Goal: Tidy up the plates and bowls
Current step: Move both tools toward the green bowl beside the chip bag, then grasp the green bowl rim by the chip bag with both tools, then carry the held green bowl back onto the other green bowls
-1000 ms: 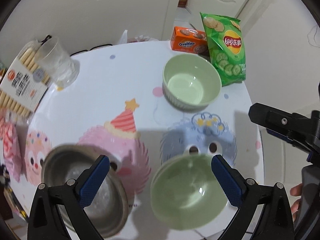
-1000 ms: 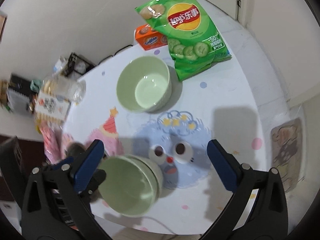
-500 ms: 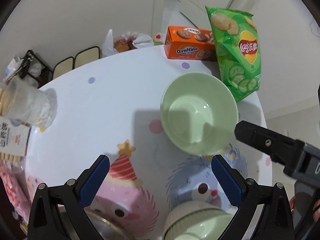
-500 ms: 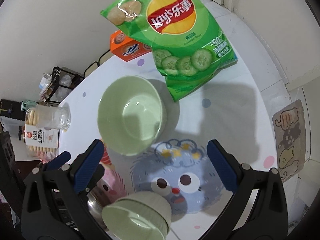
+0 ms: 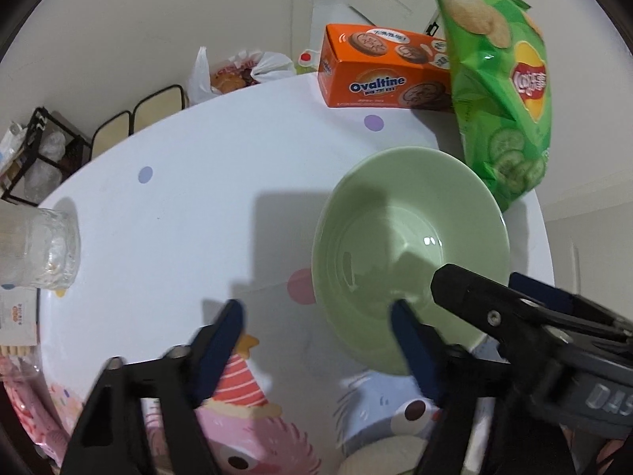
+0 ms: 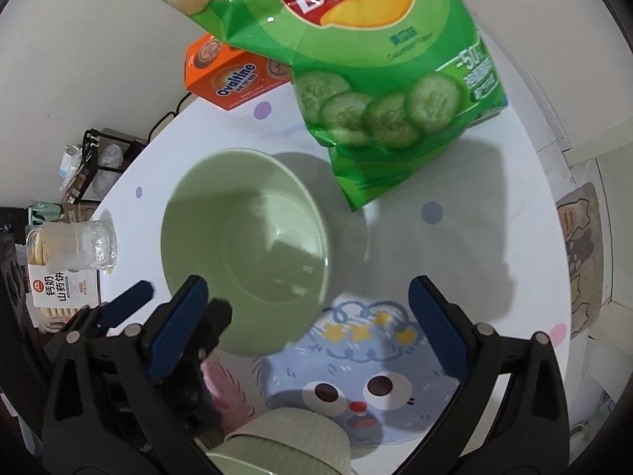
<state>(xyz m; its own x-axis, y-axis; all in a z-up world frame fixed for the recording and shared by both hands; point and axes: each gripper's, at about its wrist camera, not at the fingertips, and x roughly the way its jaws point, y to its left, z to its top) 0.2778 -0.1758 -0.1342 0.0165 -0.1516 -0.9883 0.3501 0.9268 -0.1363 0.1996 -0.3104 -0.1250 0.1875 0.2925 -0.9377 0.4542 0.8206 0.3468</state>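
Fingers (image 5: 411, 340) hover open over white cartoon-print table (image 5: 190, 198)

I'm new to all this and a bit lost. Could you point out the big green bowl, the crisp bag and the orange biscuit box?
green bowl (image 5: 411, 237), left wrist view, inner wall.
crisp bag (image 6: 379, 59), right wrist view, front panel.
orange biscuit box (image 5: 379, 85), left wrist view, front face.

Two black handheld grippers with blue pads

The left gripper (image 5: 316, 340) and right gripper (image 6: 308, 316) have black triangular cut-out finger frames, dark blue finger pads (image 6: 437, 326) and silver screws (image 6: 482, 328); grey embossed lettering marks one body.
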